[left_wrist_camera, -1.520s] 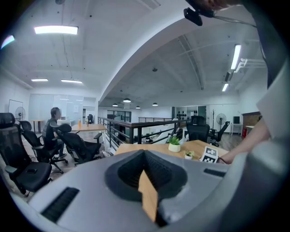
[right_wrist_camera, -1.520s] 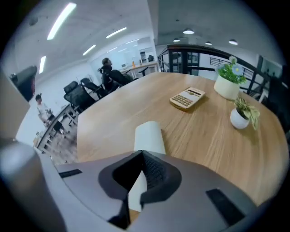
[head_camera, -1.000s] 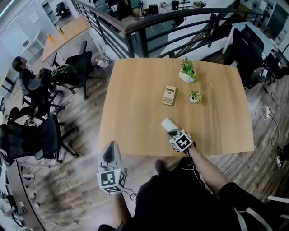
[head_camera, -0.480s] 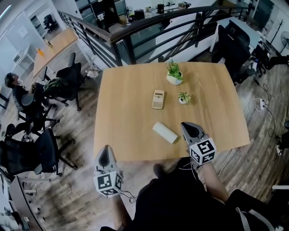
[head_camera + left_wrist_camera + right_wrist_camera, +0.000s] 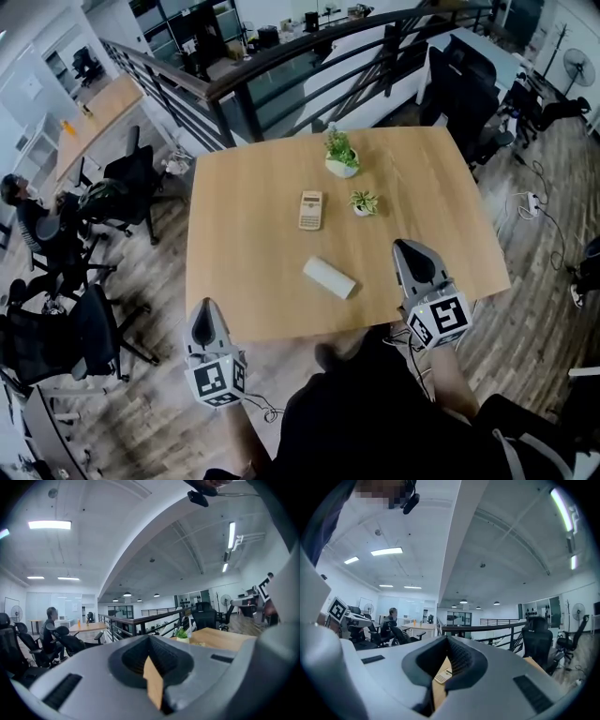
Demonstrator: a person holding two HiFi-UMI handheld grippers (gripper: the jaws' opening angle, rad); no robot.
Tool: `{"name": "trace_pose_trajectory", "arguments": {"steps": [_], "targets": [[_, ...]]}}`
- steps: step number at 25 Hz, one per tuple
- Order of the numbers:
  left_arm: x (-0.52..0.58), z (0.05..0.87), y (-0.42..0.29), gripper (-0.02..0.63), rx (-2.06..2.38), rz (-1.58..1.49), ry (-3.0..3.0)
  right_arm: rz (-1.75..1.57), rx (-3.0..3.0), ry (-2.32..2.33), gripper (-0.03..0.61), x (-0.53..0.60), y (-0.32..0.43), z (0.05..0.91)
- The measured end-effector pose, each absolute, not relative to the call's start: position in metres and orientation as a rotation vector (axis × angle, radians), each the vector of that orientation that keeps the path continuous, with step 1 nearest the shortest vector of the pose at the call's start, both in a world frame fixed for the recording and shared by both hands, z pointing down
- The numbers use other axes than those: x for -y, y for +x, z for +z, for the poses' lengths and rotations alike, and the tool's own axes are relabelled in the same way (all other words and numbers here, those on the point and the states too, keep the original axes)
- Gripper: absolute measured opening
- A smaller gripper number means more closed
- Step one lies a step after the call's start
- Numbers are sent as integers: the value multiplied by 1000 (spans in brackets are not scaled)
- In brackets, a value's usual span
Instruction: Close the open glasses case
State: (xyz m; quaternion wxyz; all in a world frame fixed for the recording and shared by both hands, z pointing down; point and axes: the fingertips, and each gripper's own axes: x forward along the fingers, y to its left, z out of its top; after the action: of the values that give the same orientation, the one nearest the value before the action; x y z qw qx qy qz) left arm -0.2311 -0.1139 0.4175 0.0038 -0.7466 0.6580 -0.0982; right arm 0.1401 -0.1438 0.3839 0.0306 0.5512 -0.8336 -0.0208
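The glasses case (image 5: 329, 277) lies near the desk's (image 5: 253, 187) near edge, seemingly shut, so we hold the left gripper (image 5: 203, 317) and right gripper (image 5: 411, 248), jaws together and empty, clear of it rather than nudging it.

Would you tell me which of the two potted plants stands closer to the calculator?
The smaller plant, beside the calculator; the larger plant in the white pot stands farther back.

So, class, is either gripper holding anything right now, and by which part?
Nothing is held: left gripper and right gripper are shut and empty; the glasses case lies free on the table.
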Motion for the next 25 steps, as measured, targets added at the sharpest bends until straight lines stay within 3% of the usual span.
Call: {"name": "trace_pose_trajectory", "arguments": {"steps": [25], "targets": [[112,408,-205,0,-1976,-282,-2332,-21,2588,1669,14,132,138,379]]}}
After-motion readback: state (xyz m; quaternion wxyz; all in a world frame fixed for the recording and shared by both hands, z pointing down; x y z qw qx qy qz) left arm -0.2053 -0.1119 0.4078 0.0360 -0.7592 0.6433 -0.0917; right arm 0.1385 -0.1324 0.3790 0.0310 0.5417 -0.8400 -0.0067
